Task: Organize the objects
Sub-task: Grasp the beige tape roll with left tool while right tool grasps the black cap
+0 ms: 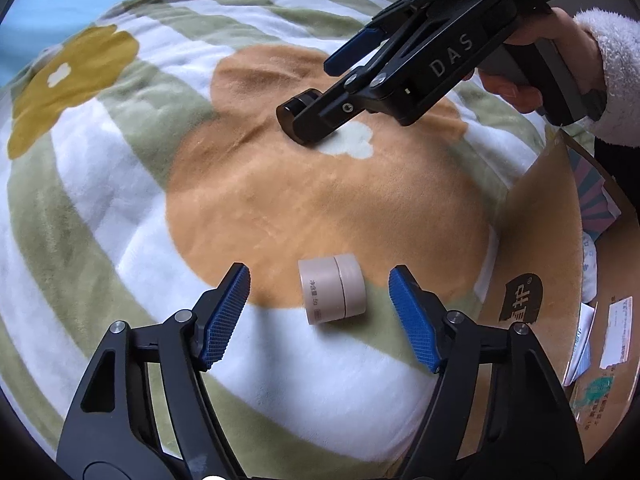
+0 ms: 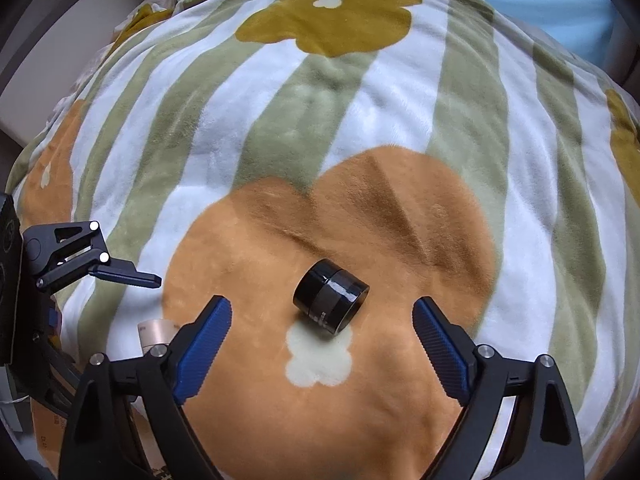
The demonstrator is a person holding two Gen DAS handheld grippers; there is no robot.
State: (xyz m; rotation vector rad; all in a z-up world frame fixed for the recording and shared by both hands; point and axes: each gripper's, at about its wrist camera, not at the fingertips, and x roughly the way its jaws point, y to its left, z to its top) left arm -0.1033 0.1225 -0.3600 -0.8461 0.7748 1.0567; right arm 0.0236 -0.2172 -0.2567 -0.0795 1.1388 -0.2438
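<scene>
A beige cream jar [image 1: 331, 289] lies on its side on the flowered blanket [image 1: 120, 208], between and just ahead of my open left gripper [image 1: 320, 316]. It also shows in the right wrist view [image 2: 154, 332], partly hidden behind a finger. A black jar [image 2: 331, 299] lies on its side on the orange flower, just ahead of my open right gripper [image 2: 322, 344]. In the left wrist view the right gripper [image 1: 336, 80] hangs over the black jar [image 1: 294, 110], jaws apart, and hides most of it. Neither gripper touches a jar.
An open cardboard box [image 1: 536, 248] with paper items inside stands at the right edge of the left wrist view, next to the beige jar. The blanket [image 2: 360, 120] covers a soft, rounded surface. The left gripper's finger [image 2: 128, 274] shows at the left of the right wrist view.
</scene>
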